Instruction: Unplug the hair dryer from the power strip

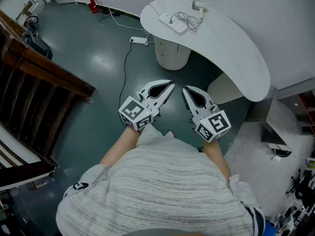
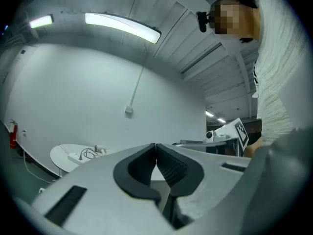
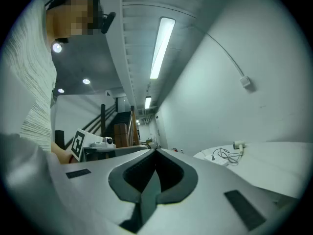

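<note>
Two items in hand: the left gripper (image 1: 166,89) (image 2: 156,150) and the right gripper (image 1: 188,93) (image 3: 155,154). Both are clenched, pads pressed together, with nothing between them. We hold them level before our chest, side by side, tips close together. Both hang over the dark floor (image 1: 98,68), well apart from the table (image 1: 236,53).

One dryer (image 1: 199,6) (image 3: 238,145), white, lies at the table's far end, near its far edge.

One strip (image 1: 173,23), white, lies at the same end, near the left edge.

One cord (image 1: 189,19), in a loose coil, lies between strip and dryer and touches the strip. We cannot tell whether its plug sits in a socket.

One pedestal (image 1: 172,55), pale and round, stands under that end of the table.

One floor strip (image 1: 139,40), white, lies just beside the pedestal, with a dark cable (image 1: 125,63) trailing from it.

One extinguisher (image 1: 92,5), red, stands by the wall.

One rail (image 1: 44,68), dark wood, runs along the left.
</note>
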Available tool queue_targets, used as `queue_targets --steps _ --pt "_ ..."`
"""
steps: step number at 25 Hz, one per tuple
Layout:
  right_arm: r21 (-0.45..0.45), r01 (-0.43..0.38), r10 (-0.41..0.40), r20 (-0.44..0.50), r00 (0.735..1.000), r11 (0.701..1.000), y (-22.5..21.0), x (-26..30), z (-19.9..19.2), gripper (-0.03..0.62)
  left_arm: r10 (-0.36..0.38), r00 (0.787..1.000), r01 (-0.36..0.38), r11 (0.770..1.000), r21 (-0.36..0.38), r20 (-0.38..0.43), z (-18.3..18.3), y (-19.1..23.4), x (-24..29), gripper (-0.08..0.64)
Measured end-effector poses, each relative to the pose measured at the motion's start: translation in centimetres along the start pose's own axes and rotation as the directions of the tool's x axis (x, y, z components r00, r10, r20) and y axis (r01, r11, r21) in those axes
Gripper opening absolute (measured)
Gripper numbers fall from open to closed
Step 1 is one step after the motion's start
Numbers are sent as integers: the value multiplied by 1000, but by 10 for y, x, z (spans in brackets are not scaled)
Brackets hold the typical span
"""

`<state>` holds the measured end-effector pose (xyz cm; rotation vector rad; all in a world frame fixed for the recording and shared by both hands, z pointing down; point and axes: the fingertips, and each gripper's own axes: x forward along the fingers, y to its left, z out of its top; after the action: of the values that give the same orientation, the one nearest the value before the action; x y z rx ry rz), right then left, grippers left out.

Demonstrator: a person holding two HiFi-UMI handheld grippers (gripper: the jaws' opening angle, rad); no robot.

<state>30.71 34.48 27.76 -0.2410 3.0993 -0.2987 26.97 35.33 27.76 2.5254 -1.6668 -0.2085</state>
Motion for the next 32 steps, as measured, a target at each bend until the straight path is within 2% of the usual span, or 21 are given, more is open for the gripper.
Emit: queue_targets --steps 12,18,25,32 --pt "-18 -12 12 -4 1000 1000 -8 11 0 25 -10 1000 10 1000 -4 -24 -5 10 10 8" --pt "49 -85 82 54 995 995 -2 33 8 26 -3 999 2 1000 -17 -34 -6 31 8 8" --pt "-10 -93 93 20 995 996 -10 92 5 26 -1 1000 0 1000 -27 -31 2 88 2 8" --pt "-10 -63 63 19 998 998 -29 174 16 26 -15 1000 15 1000 -2 -24 25 168 -4 8"
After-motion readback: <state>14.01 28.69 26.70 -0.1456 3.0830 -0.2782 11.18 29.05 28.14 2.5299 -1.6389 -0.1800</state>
